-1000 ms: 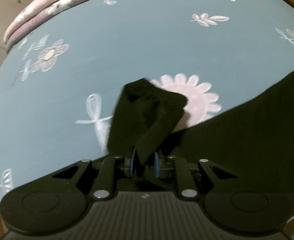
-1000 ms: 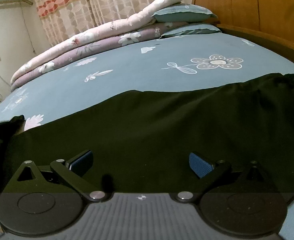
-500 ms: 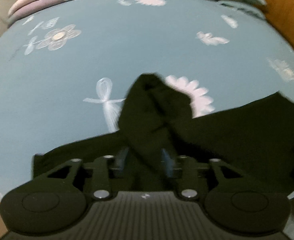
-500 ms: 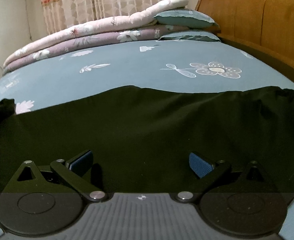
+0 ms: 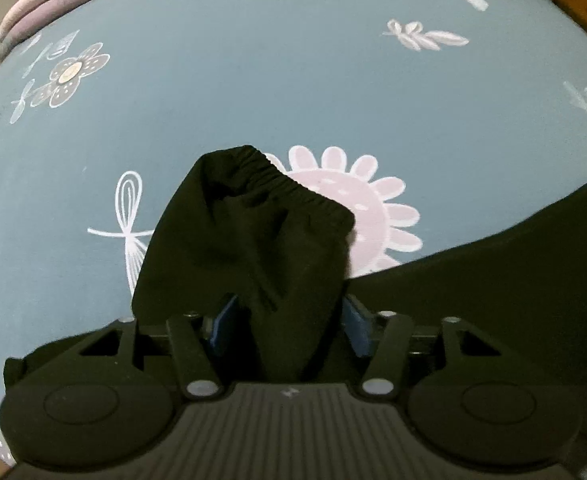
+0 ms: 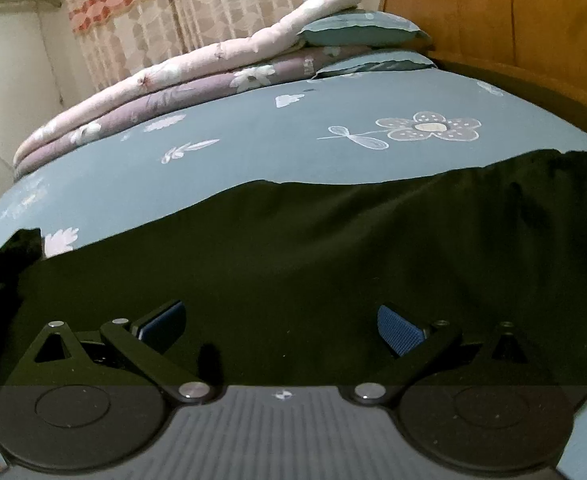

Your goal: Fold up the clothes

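Now your left gripper (image 5: 285, 320) is closing around the black trousers' (image 6: 293, 248) elastic cuff (image 5: 269, 172); grip it, fold it across. Your right gripper (image 6: 281, 320), beside the trousers, gapes empty.

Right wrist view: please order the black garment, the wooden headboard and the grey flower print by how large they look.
1. black garment
2. headboard
3. grey flower print
The garment lies nearest the camera, so its size may be exaggerated.

Bed (image 6: 253, 152) has a blue flowery sheet; black garment (image 6: 293, 260) spread on it, folded quilts (image 6: 197, 80) and pillows (image 6: 357, 32) at the far end.
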`<state>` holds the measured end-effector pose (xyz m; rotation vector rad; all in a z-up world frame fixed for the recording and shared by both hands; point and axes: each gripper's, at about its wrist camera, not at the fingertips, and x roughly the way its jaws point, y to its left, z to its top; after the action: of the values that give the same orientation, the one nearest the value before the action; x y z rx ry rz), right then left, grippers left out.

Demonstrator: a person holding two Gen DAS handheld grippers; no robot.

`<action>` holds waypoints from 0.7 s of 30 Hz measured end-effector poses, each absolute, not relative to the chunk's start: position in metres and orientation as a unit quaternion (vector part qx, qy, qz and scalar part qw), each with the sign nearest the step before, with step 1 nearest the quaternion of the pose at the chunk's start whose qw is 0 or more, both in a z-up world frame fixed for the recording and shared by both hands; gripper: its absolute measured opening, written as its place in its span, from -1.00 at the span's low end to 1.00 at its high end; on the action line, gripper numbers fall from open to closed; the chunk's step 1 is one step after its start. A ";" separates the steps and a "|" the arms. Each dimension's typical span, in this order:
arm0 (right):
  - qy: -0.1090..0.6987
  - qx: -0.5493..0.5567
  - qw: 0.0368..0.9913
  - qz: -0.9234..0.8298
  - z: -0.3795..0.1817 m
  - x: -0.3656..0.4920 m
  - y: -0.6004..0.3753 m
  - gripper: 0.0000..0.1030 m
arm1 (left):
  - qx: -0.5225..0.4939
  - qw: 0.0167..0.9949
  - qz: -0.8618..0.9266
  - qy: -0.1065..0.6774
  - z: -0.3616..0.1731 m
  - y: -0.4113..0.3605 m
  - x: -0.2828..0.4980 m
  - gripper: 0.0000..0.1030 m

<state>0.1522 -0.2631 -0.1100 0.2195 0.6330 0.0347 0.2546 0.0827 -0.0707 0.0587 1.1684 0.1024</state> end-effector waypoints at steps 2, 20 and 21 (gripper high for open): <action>0.310 0.113 0.944 0.017 -0.110 0.153 -0.265 1.00 | 0.038 0.833 0.042 0.550 -0.073 0.081 0.253 -0.68; 0.310 0.091 0.946 0.011 -0.111 0.151 -0.259 1.00 | 0.050 0.855 0.073 0.510 -0.011 0.144 0.173 -0.78; 0.310 0.090 0.947 0.011 -0.111 0.151 -0.258 1.00 | 0.048 0.855 0.077 0.511 -0.012 0.147 0.168 -0.78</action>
<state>0.1509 -0.2583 -0.1111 0.1823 0.6309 0.0221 0.1680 0.1475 -0.0116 0.1018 1.0746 0.1613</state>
